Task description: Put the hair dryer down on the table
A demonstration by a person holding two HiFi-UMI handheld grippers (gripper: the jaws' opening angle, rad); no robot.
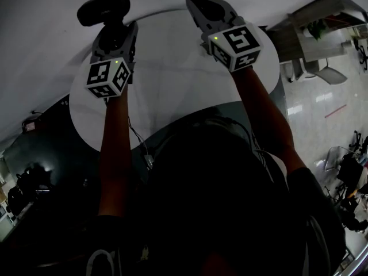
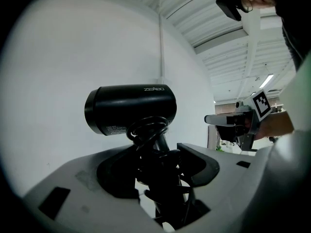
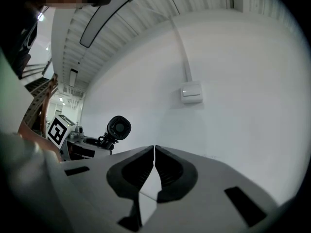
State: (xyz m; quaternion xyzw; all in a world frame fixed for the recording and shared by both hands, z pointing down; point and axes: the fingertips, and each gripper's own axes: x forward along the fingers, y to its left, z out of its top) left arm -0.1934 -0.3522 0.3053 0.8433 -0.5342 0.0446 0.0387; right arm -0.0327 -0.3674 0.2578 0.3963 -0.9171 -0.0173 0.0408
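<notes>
A black hair dryer (image 2: pixel 130 109) stands upright in my left gripper (image 2: pixel 163 171), which is shut on its handle and coiled cord. In the head view the hair dryer (image 1: pixel 103 7) is held high at the upper left, above the round white table (image 1: pixel 172 79), with my left gripper (image 1: pixel 112 42) under it. My right gripper (image 1: pixel 202 7) is raised beside it at the upper right, shut with nothing between its jaws. The right gripper view shows its tips (image 3: pixel 154 152) touching, and the hair dryer (image 3: pixel 118 128) far off to the left, its rear grille facing me.
A white wall fills the background of both gripper views, with a wall switch box (image 3: pixel 191 91) and a conduit above it. Grey chairs (image 1: pixel 322 71) stand on the shiny floor to the right of the table. Dark clutter (image 1: pixel 29 183) lies at the left.
</notes>
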